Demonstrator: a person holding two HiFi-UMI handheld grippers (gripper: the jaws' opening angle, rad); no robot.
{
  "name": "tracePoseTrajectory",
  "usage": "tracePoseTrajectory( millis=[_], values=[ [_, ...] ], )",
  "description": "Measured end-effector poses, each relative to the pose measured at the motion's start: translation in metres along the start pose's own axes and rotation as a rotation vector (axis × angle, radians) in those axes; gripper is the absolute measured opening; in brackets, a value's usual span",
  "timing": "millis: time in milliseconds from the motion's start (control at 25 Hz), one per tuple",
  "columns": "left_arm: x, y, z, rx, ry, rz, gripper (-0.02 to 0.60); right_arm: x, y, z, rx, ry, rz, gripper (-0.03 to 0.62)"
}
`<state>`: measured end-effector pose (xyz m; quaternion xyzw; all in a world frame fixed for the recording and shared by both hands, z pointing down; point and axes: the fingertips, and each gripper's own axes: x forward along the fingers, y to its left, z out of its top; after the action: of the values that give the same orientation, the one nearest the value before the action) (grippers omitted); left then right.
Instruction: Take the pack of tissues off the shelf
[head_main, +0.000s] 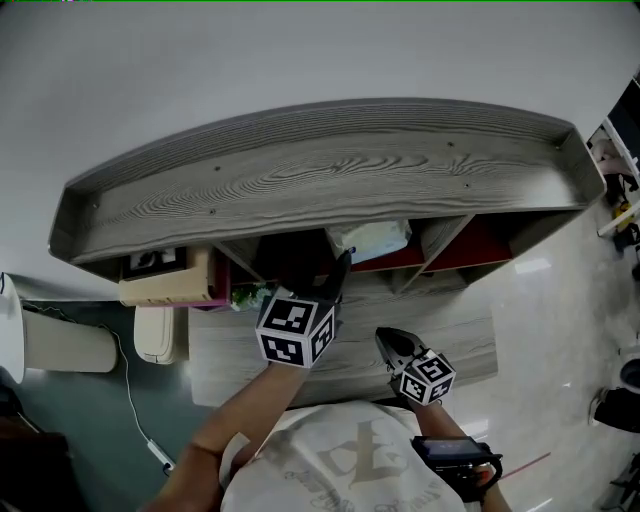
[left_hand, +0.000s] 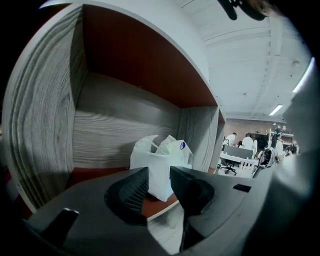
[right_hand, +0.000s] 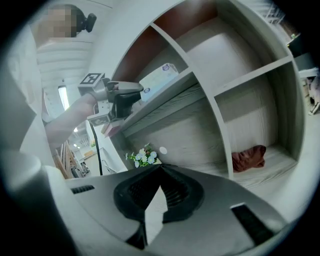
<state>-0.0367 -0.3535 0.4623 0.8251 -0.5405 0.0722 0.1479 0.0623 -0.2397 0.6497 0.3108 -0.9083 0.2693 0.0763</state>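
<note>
One pack of tissues (left_hand: 160, 155) stands in a red-brown lined compartment of the grey wood-grain shelf (head_main: 330, 170). It sits near the front edge of the compartment floor, with its white wrapper crumpled at the top. In the head view the same pack shows in a middle compartment of the upper row, just under the shelf's top board.

Two grippers are in view. The left gripper (left_hand: 159, 172) is held at the mouth of that compartment and aimed at the pack. Its jaws stand wide apart and the pack shows through the gap beyond their tips, but the pads do not press on it. The right gripper (right_hand: 160, 169) is lower and well back from the shelf. Its jaw tips meet, and nothing is held between them.

In the row below, the right gripper view shows one small bunch of white flowers (right_hand: 144, 156) and, one compartment over, one dark red cloth (right_hand: 248, 157) lying bunched against the back wall.
</note>
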Motion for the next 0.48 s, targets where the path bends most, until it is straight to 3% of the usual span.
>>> tracePoseTrajectory(
  millis=[240,480],
  values=[
    [0.004,0.01,-0.007,-0.087,0.018,0.023,0.136,0.005,-0.008,0.005,0.001,0.008,0.025,0.005],
    [0.002,0.012,-0.008,-0.099,0.014,0.028,0.094,0.006,-0.01,0.008,0.006,0.005,0.033,0.005]
  ],
)
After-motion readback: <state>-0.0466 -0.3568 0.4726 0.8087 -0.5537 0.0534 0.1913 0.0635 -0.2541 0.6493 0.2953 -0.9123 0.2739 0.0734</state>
